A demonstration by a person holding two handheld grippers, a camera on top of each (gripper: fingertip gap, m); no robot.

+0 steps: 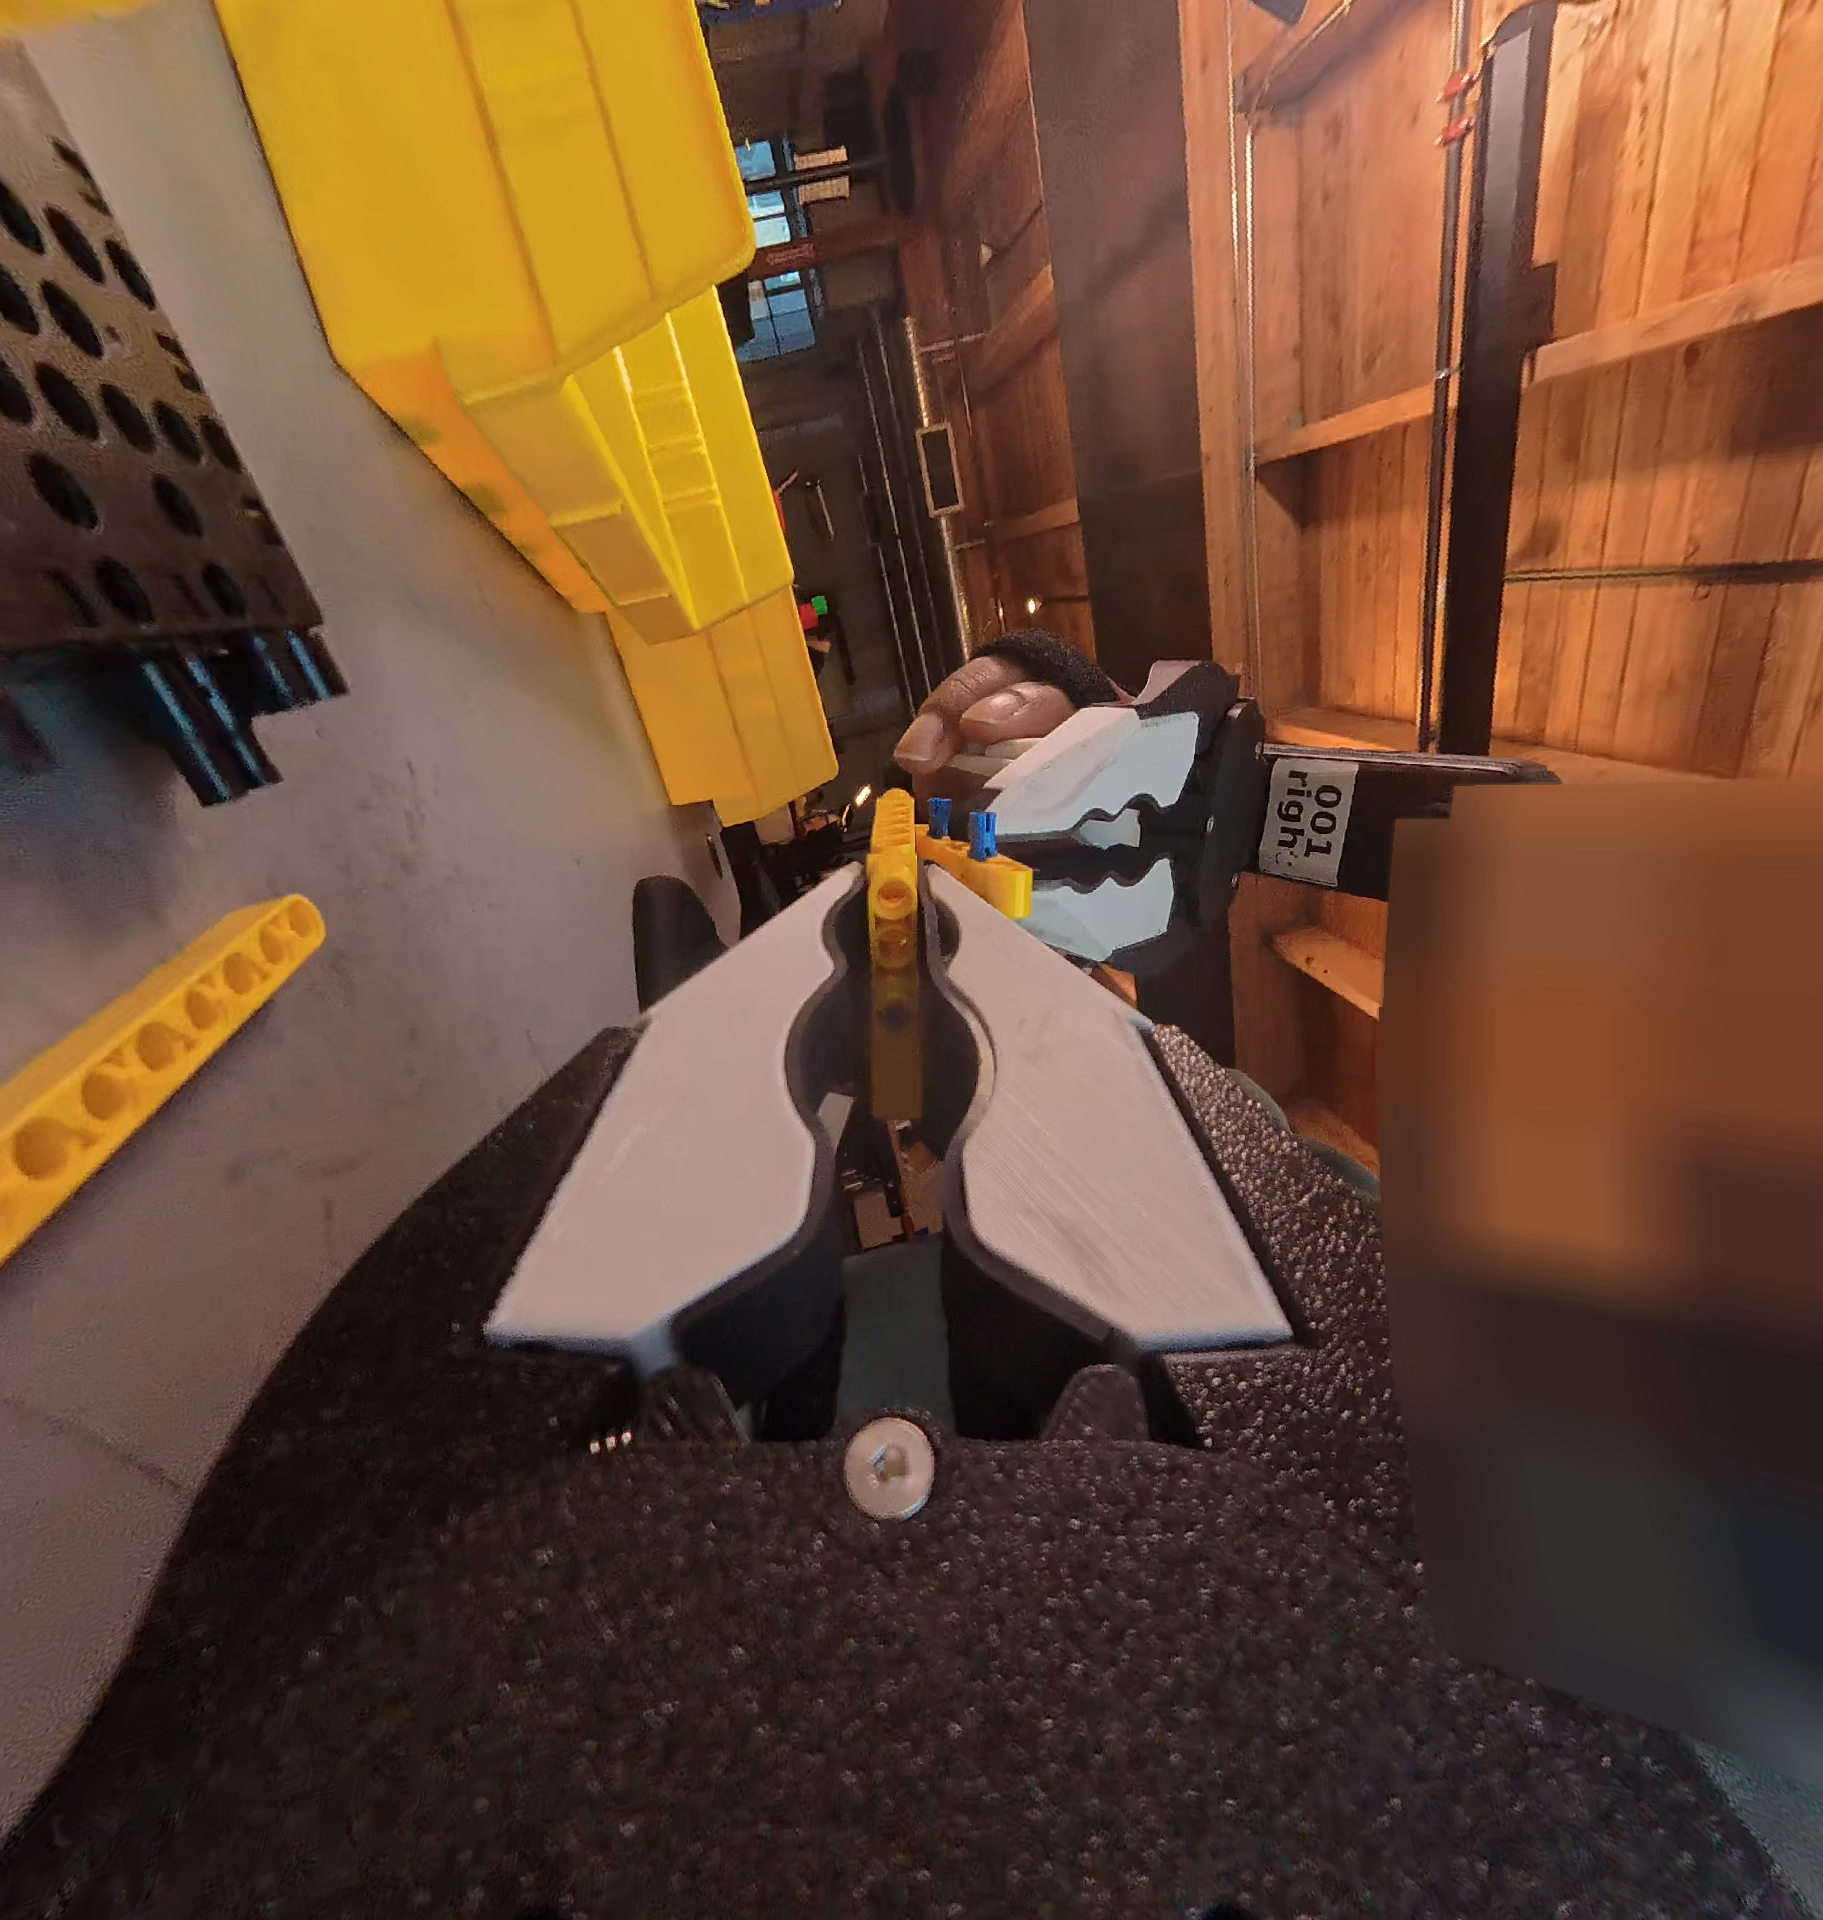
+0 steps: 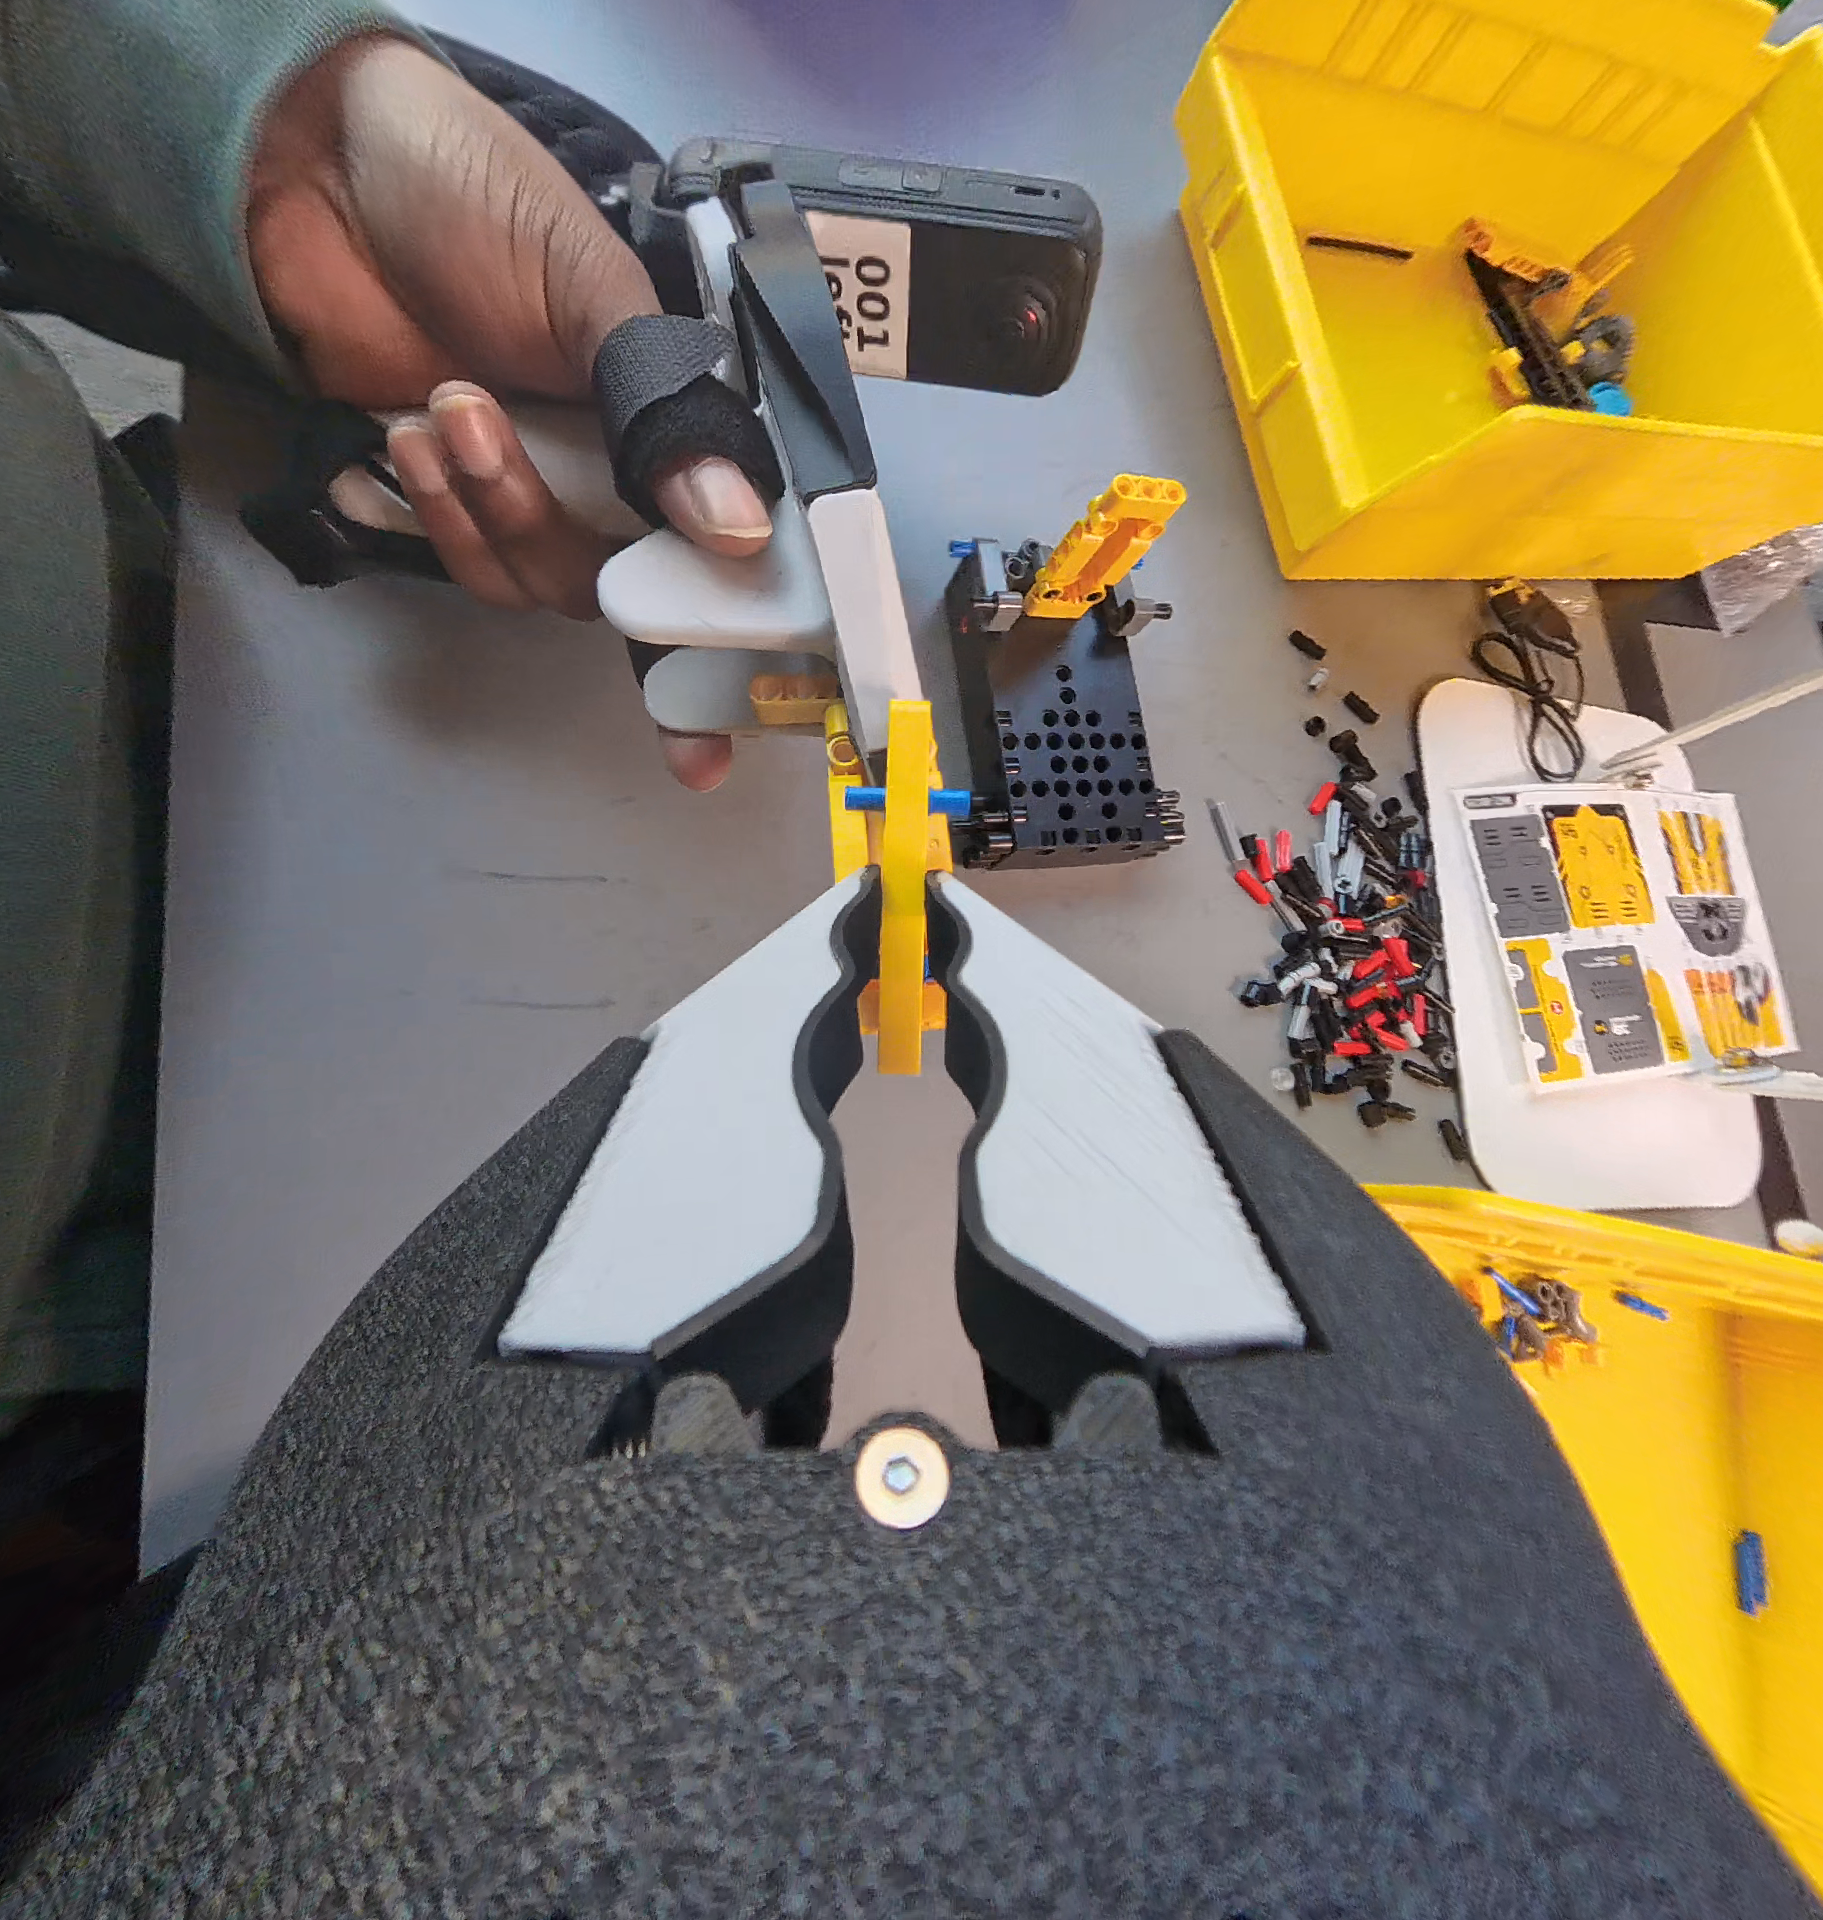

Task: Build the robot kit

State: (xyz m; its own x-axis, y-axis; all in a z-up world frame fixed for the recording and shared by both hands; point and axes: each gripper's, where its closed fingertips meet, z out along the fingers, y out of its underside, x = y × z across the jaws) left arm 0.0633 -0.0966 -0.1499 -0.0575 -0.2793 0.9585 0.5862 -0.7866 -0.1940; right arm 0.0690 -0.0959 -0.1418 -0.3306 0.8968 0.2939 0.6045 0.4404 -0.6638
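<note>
Down the left of the left wrist view runs the grey table (image 1: 387, 831), seen tilted, with yellow bins (image 1: 533, 312) at the upper left. In the right wrist view one yellow bin (image 2: 1509, 312) sits at the upper right and another (image 2: 1665, 1455) at the lower right; between them lies a sticker sheet (image 2: 1624, 935) on a white board (image 2: 1572, 1143). A black perforated block (image 2: 1073, 748) stands right of centre, a pile of small black, red and grey pins (image 2: 1343, 966) beside it.

At centre, the left gripper (image 1: 896, 894) pinches a yellow holed beam (image 1: 894, 935) edge-on between its tips. The right gripper (image 2: 902, 883) is pressed onto a crossing yellow beam (image 2: 902, 914), which carries blue pins (image 1: 957, 826). The two beams meet above the table. A loose yellow beam (image 1: 128, 1049) lies at the left edge.
</note>
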